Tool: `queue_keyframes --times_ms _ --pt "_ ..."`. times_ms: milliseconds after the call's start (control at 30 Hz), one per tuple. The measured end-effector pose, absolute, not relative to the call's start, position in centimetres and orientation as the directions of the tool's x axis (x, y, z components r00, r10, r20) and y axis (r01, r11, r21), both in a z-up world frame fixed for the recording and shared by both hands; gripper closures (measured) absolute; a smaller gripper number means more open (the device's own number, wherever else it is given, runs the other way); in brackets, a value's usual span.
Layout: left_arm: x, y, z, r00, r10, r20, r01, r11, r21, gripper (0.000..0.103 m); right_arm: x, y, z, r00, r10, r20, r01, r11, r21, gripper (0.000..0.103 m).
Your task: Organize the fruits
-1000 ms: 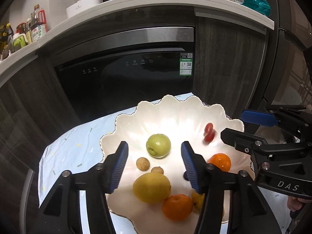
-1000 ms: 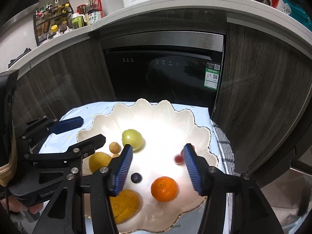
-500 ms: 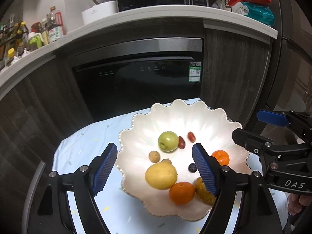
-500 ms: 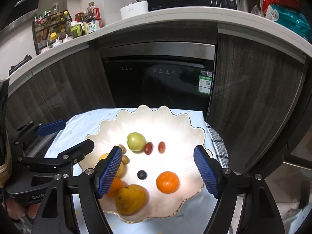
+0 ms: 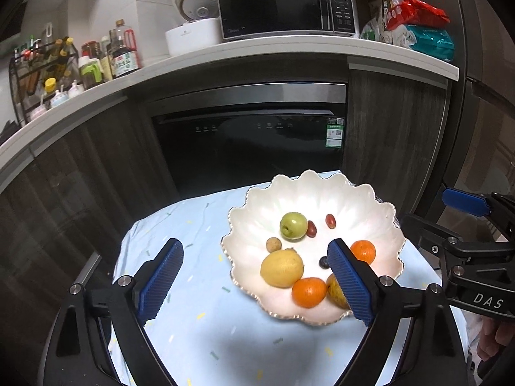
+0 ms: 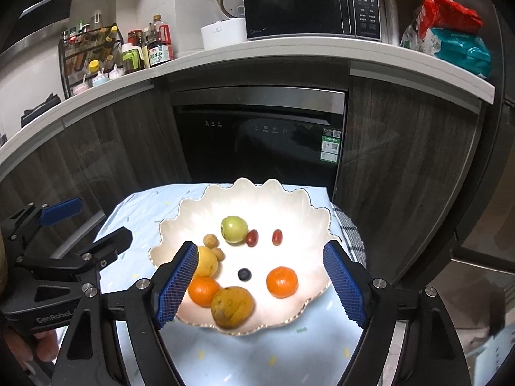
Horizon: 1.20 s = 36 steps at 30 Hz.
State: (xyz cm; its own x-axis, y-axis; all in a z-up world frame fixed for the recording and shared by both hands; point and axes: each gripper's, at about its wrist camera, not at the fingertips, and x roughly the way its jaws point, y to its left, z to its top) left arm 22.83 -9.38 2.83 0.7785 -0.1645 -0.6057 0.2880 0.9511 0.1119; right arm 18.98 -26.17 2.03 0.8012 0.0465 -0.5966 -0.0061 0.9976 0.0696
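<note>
A white scalloped plate (image 5: 363, 199) (image 6: 296, 206) on a light blue cloth holds a green apple (image 5: 293, 225) (image 6: 234, 229), two red grape tomatoes (image 6: 277, 237), a yellow lemon (image 5: 281, 267), two oranges (image 6: 282, 282) (image 5: 309, 292), a blueberry (image 6: 244, 274), small brown longans (image 6: 210, 240) and a brownish pear (image 6: 232, 306). My left gripper (image 5: 256, 281) is open and empty, above the plate's near left side. My right gripper (image 6: 262, 284) is open and empty, above the plate's near edge.
The small table (image 5: 199, 315) stands in front of a black built-in oven (image 5: 251, 141) and dark wood cabinets. A counter above carries a microwave (image 5: 283, 3), a rice cooker and bottles. A checked towel (image 6: 349, 234) lies at the table's right edge.
Both grippers have pulled back and up from the plate and opened wider. The two grape tomatoes rolled and now rest near the apple.
</note>
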Motion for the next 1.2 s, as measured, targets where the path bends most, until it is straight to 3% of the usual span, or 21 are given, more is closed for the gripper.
queue_keyframes --times_ms 133,1200 --pt "21.3 -8.6 3.0 0.78 -0.145 -0.608 0.263 0.959 0.109 0.009 17.5 -25.7 2.3 0.806 0.04 -0.59 -0.003 0.998 0.063 0.018" --pt "10.2 -3.8 1.9 0.79 -0.032 -0.613 0.129 0.985 0.114 0.005 7.7 -22.6 1.4 0.817 0.056 -0.574 -0.032 0.998 0.051 0.018"
